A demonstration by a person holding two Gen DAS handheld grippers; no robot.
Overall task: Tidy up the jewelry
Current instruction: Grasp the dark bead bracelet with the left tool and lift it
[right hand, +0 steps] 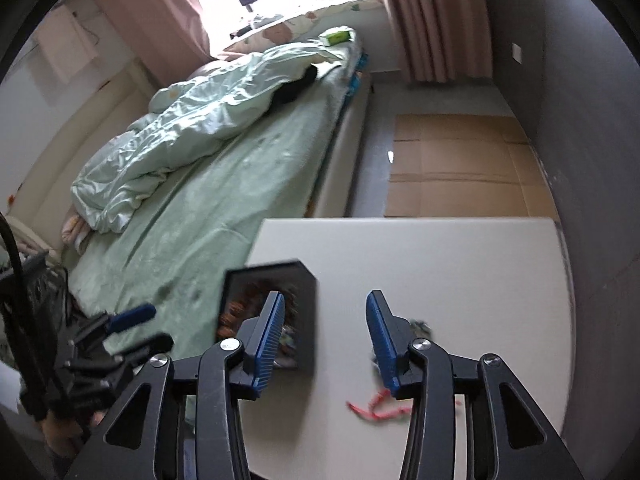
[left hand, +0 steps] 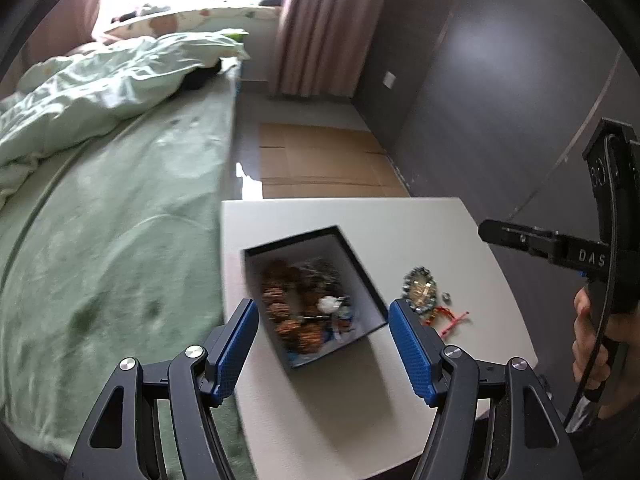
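A dark open box [left hand: 362,280] holding brown bead bracelets [left hand: 280,300] and other jewelry lies on the white table [left hand: 320,408]. My left gripper [left hand: 323,308] hovers over the box, jaws wide on either side, pads not pressing it. Right of the box lie a silver-blue bead bracelet [left hand: 418,290], a small silver piece [left hand: 447,298] and a red string bracelet [left hand: 454,319]. In the right wrist view my right gripper [right hand: 327,296] is open over bare table beside the box [right hand: 306,312]. The red string bracelet [right hand: 374,406] lies below its fingers. The bead bracelet [right hand: 420,325] peeks out behind the right finger.
A bed with green sheet [left hand: 120,220] and rumpled duvet [left hand: 100,88] runs along the table's left side. Flattened cardboard [left hand: 320,160] covers the floor beyond the table. A grey wall [left hand: 500,100] closes the right. A person's hand [left hand: 586,336] holds the right gripper's handle.
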